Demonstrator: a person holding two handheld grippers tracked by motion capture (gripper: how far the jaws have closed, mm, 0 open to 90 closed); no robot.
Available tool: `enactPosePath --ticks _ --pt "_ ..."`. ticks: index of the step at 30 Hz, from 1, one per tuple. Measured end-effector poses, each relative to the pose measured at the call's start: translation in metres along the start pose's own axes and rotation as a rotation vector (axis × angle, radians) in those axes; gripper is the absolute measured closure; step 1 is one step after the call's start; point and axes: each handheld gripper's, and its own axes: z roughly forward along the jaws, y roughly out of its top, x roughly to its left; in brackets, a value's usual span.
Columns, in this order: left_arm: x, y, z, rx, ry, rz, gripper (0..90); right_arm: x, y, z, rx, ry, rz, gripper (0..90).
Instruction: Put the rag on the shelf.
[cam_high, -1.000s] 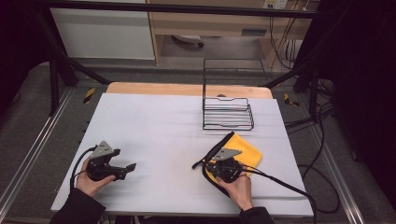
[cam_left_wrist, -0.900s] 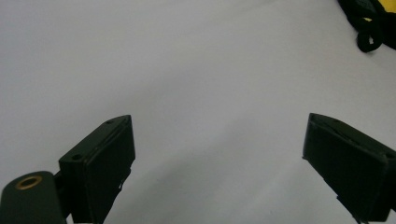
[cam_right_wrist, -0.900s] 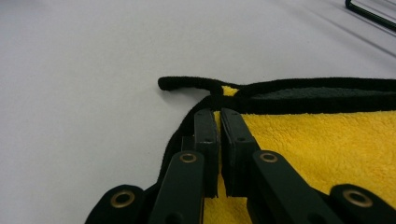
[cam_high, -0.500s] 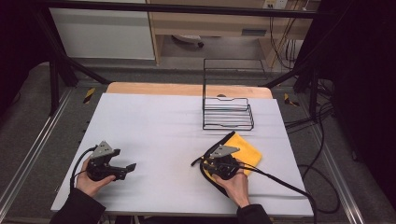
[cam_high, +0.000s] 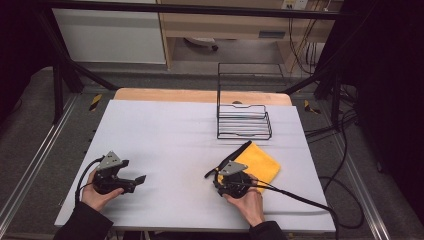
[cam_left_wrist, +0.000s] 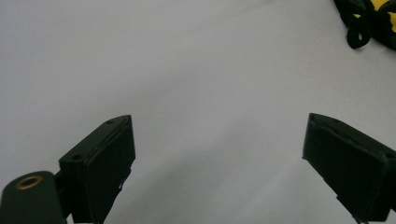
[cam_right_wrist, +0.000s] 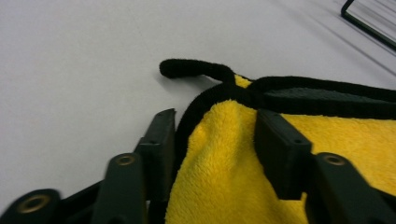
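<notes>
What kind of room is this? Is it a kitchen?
Probably not a kitchen: it looks like a lab or workshop set up for recording. A white table stands inside a dark metal frame, cables trail across the grey floor, and a person holds tongs over a yellow cloth.

A yellow, thick-piled fleecy cloth (cam_right_wrist: 219, 177) with a black stitched fabric hem is seen at the right. The jaws of the right gripper (cam_right_wrist: 215, 140) and the left gripper (cam_left_wrist: 219, 163) are made of matt black plastic. The white table cover (cam_high: 170, 130) looks smooth and matt. The black rack (cam_high: 244, 122) is formed of thin wire.
</notes>
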Motion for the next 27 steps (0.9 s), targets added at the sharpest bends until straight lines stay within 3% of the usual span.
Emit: enactPosePath --ticks 2,4,8,11,14,15,16,17,18,19,21,24,27 --pt "0.000 0.000 0.000 0.000 0.000 -0.001 9.1 -0.003 -0.002 -0.002 0.002 -0.021 -0.019 68.2" --pt "0.000 0.000 0.000 0.001 0.000 -0.001 9.1 -0.005 -0.001 -0.002 0.003 -0.029 -0.007 72.9" --pt "0.000 0.000 0.000 0.000 0.000 0.001 9.1 -0.007 0.001 -0.003 0.009 -0.029 0.027 77.2" --pt "0.001 0.000 0.000 0.000 -0.001 0.001 9.2 -0.008 0.002 -0.006 -0.002 -0.022 0.023 77.8" --pt "0.001 0.000 0.000 0.001 -0.001 -0.001 9.3 -0.007 0.005 -0.017 -0.046 0.039 0.015 77.9" --pt "0.001 0.000 0.001 0.001 0.000 -0.001 9.3 -0.007 0.005 -0.017 -0.046 0.039 0.015 77.9" --pt "0.001 0.000 0.001 -0.002 0.001 -0.004 9.4 -0.002 0.006 -0.020 -0.074 0.112 0.009 77.9" --pt "0.001 0.000 0.001 0.000 0.001 -0.004 9.4 -0.002 0.006 -0.020 -0.074 0.112 0.009 77.9" --pt "0.000 0.001 0.001 0.000 0.001 -0.002 9.4 0.007 0.008 -0.021 -0.093 0.178 -0.012 77.8" --pt "0.000 0.001 0.001 -0.001 0.001 -0.001 9.4 0.011 0.010 -0.021 -0.100 0.204 -0.025 77.7" --pt "0.000 0.001 0.000 0.001 0.001 0.001 9.4 0.017 0.011 -0.021 -0.103 0.222 -0.042 77.6" --pt "0.000 0.001 0.000 0.002 -0.001 0.001 9.4 0.033 0.015 -0.015 -0.085 0.299 -0.090 77.1" --pt "0.000 0.001 0.000 0.001 -0.003 0.002 9.4 0.035 0.013 -0.012 -0.062 0.314 -0.100 75.4"
